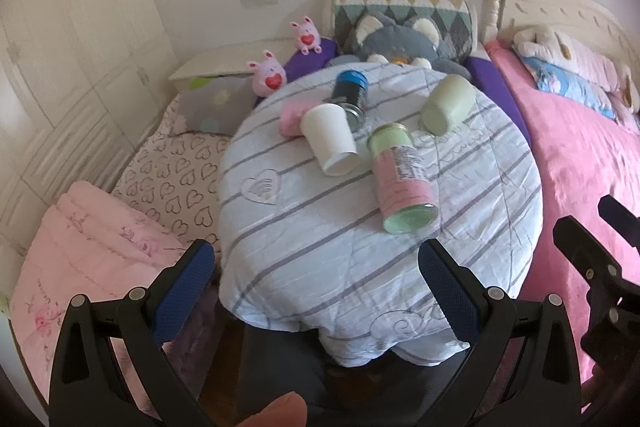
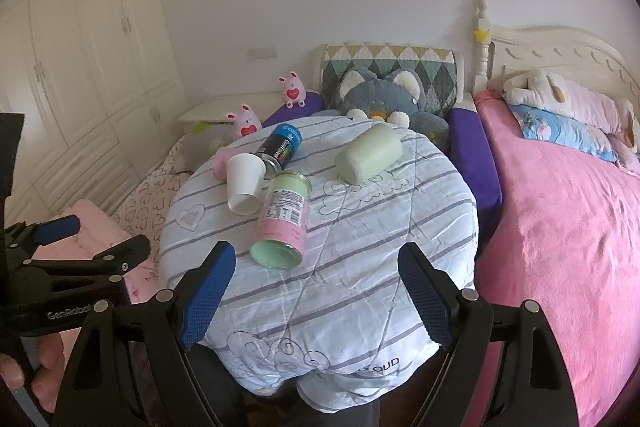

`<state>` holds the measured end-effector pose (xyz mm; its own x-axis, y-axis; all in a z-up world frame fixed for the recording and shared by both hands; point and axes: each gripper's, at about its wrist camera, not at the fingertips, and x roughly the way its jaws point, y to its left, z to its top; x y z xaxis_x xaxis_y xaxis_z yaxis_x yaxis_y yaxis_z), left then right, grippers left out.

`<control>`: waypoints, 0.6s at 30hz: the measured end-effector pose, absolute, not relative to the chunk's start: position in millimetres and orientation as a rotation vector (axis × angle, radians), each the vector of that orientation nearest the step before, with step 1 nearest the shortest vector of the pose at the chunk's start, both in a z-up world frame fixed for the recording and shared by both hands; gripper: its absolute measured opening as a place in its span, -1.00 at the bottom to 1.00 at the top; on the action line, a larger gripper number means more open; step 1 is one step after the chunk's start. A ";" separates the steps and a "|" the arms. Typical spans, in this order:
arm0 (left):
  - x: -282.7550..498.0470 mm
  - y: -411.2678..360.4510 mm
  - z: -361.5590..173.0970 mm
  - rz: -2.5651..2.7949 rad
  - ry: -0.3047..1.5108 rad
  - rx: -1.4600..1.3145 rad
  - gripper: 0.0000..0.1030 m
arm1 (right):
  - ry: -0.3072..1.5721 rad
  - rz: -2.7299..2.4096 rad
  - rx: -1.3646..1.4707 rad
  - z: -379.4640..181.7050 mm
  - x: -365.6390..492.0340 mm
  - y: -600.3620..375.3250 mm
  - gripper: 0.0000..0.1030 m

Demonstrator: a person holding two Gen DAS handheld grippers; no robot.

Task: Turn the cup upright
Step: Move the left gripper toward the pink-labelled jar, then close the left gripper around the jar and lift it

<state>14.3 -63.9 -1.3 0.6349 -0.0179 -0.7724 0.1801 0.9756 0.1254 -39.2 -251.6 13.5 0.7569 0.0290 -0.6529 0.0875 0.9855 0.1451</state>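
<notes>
A round table under a striped white cloth [image 1: 320,247] [image 2: 360,247] carries several cups and cans lying on their sides. A white paper cup [image 1: 329,139] [image 2: 243,183] lies with its mouth toward me. A pale green cup [image 1: 448,103] [image 2: 368,153] lies at the back right. A small pink cup [image 1: 290,118] [image 2: 220,159] lies behind the white one. My left gripper [image 1: 316,267] is open and empty at the table's near edge. My right gripper [image 2: 316,275] is open and empty, also short of the table.
A pink and green can [image 1: 402,183] [image 2: 285,223] and a black and blue can [image 1: 350,93] [image 2: 281,145] lie among the cups. Beds flank the table: pink blanket [image 2: 568,227] on the right, heart-print sheet [image 1: 168,167] on the left. A grey plush cat [image 2: 384,97] sits behind.
</notes>
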 end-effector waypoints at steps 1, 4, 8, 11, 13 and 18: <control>18.1 -69.8 -3.8 -0.120 0.886 0.202 1.00 | 0.717 -0.035 0.178 10.6 -38.0 -257.6 0.65; 34.5 -91.1 -14.2 -0.146 0.922 0.216 1.00 | 0.733 -0.051 0.205 0.8 -32.3 -276.7 0.65; 62.0 -117.0 -29.7 -0.162 0.965 0.230 1.00 | 0.760 -0.075 0.239 -13.4 -20.2 -301.6 0.65; 86.7 -130.5 -45.0 -0.176 1.026 0.211 1.00 | 0.783 -0.079 0.260 -24.4 -7.2 -314.8 0.65; 102.6 -136.9 -55.7 -0.179 1.063 0.187 1.00 | 0.798 -0.078 0.270 -31.8 1.3 -321.6 0.65; 141.9 -149.0 -87.3 -0.167 1.159 0.154 1.00 | 0.837 -0.068 0.296 -51.5 24.1 -336.8 0.65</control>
<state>141.9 -149.0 -87.2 0.3901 -0.0516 -0.9193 0.2106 0.9770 0.0345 24.1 -336.8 -51.5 0.6700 0.0562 -0.7402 0.1755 0.9569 0.2315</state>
